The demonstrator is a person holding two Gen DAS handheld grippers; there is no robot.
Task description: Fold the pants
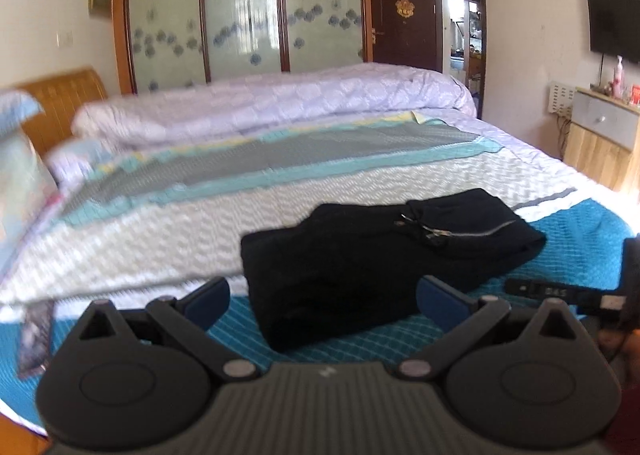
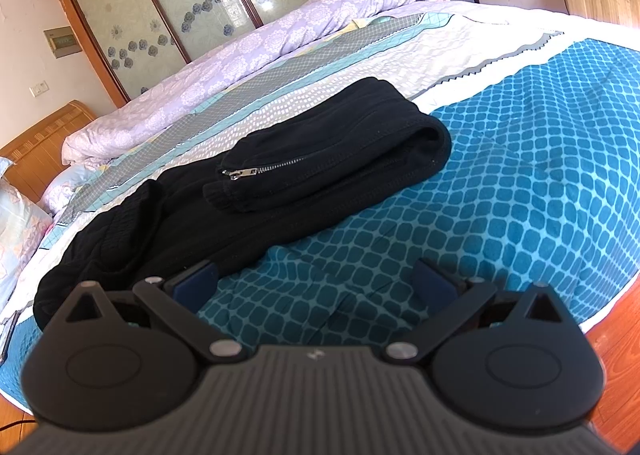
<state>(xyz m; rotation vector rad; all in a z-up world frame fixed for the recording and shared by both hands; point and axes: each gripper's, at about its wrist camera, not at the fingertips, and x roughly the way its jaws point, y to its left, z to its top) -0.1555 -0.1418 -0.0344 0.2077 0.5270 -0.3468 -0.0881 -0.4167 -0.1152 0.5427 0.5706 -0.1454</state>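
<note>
Black pants (image 1: 372, 255) lie folded into a thick bundle on the bed, a silver zipper (image 1: 472, 231) showing on top. In the right wrist view the same pants (image 2: 256, 191) stretch from the lower left toward the middle, the zipper (image 2: 276, 167) on the folded-over leg. My left gripper (image 1: 324, 301) is open just in front of the bundle's near edge, nothing between its blue pads. My right gripper (image 2: 316, 283) is open over the blue cover, right of the pants' near end, holding nothing. The other gripper (image 1: 568, 293) shows at the right edge of the left wrist view.
The bed has a blue patterned cover (image 2: 500, 191) with grey and teal stripes (image 1: 280, 159) behind. A rolled lilac quilt (image 1: 280, 103) lies along the far side. A wardrobe (image 1: 240, 15), a wooden cabinet (image 1: 604, 143) and wooden floor (image 2: 624, 339) surround the bed.
</note>
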